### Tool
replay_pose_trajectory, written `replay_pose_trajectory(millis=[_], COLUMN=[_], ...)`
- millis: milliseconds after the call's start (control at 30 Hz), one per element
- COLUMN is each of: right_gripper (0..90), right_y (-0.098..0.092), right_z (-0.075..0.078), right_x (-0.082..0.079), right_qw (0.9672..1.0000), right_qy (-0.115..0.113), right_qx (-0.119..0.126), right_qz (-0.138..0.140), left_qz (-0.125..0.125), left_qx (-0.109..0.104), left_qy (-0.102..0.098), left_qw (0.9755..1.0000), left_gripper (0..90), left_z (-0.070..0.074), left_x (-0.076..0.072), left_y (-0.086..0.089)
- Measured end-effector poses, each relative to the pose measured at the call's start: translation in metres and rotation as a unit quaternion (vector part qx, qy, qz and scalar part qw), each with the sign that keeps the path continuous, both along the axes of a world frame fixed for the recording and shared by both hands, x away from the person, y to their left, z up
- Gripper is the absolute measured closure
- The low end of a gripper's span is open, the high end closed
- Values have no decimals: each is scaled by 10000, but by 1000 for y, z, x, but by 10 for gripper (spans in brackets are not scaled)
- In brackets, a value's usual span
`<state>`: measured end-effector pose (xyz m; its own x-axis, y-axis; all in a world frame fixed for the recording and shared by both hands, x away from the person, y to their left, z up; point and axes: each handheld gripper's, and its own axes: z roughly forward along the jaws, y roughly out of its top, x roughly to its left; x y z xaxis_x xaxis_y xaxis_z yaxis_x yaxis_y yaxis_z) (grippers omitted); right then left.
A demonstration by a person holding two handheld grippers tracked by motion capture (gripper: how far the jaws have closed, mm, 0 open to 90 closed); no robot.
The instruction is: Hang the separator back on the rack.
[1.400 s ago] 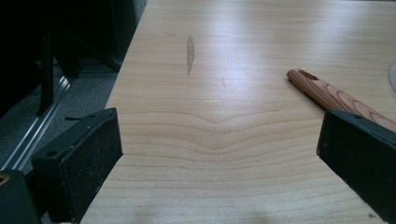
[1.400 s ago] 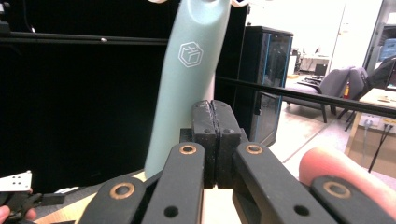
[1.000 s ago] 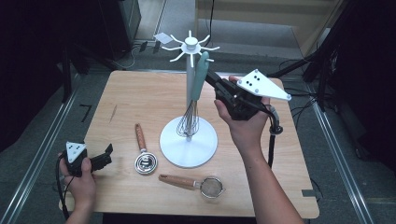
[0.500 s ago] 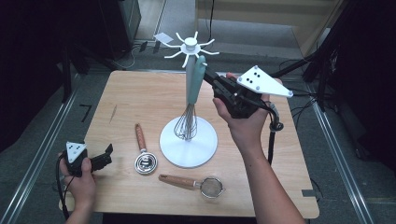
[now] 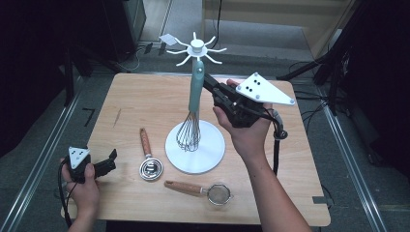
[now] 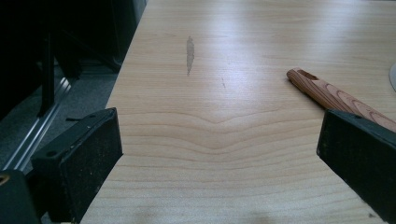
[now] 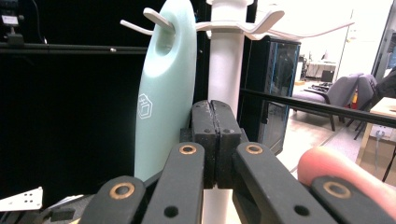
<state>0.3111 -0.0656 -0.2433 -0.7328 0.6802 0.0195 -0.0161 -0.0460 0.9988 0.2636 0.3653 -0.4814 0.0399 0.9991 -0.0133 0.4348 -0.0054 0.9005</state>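
Observation:
A whisk with a pale teal handle (image 5: pixel 196 89) hangs by its hole from a hook of the white rack (image 5: pixel 196 46), its wires (image 5: pixel 188 133) just above the round base (image 5: pixel 208 154). My right gripper (image 5: pixel 208 80) is shut with nothing between its jaws, tip beside the handle near the post. In the right gripper view the shut right gripper (image 7: pixel 215 121) stands in front of the rack's post (image 7: pixel 225 70), with the teal handle (image 7: pixel 163 93) just to its left. My left gripper (image 5: pixel 110 162) rests open at the table's front left; the left gripper (image 6: pixel 219 154) is empty.
A wooden-handled spoon (image 5: pixel 147 157) lies left of the rack's base, and its handle (image 6: pixel 336 98) reaches toward the left gripper's right jaw. A wooden-handled strainer (image 5: pixel 203 190) lies in front of the base. Dark floor and metal rails surround the table (image 5: pixel 145 101).
The whisk's handle has swung a little to the left and now hangs nearly straight, and the right gripper has followed slightly. The left hand has not moved.

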Motion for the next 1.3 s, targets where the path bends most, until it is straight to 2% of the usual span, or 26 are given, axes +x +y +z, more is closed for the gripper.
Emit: replay_pose_trajectory(millis=[133,233,300,500,633,700,767,833,900,1000,1100,1167,1200,1233,1300], right_gripper=[900,898,865,831,799,773,765,748,729,718,708,704,698,698,692], right_y=[-4,-9,-16,-30,-44,-53,-56,-63,-70,-79,-88,-92,-94,-94,-94], right_z=[-2,-7,-15,-30,-45,-56,-59,-71,-84,-104,-126,-140,-152,-152,-164], right_x=[0,0,1,3,4,4,4,3,3,1,-3,-5,-8,-8,-11], right_qw=[10000,9998,9994,9978,9956,9940,9936,9919,9903,9878,9845,9826,9805,9805,9782], right_qy=[-31,5,110,283,428,525,570,655,787,1016,1248,1367,1490,1490,1612], right_qx=[-25,-44,-87,-155,-193,-230,-245,-371,-461,-504,-562,-612,-660,-660,-742], right_qz=[-91,-200,-314,-576,-809,-933,-945,-1021,-1044,-1071,-1098,-1097,-1099,-1099,-1083], left_qz=[24,49,53,71,-75,-158,-181,-161,-68,-166,-116,-193,-243,-315,-519], left_qx=[-35,-137,-167,-82,-110,-137,-175,-122,-60,-44,2,-79,-106,-193,-314], left_qy=[-11,-69,-73,-40,-47,19,157,228,177,126,120,226,273,354,478], left_qw=[10000,9999,9998,9999,9999,9998,9996,9995,9998,9998,9999,9995,9993,9987,9970], left_gripper=[3,3,3,3,3,3,3,6,114,193,321,437,543,543,633], left_z=[1,2,3,6,8,7,5,5,6,10,11,11,9,8,6], left_x=[-2,-3,-4,-7,-8,-8,-7,-8,-12,-18,-24,-28,-29,-30,-31], left_y=[2,4,4,1,-5,-8,-11,-15,-20,-25,-32,-37,-38,-41,-46])
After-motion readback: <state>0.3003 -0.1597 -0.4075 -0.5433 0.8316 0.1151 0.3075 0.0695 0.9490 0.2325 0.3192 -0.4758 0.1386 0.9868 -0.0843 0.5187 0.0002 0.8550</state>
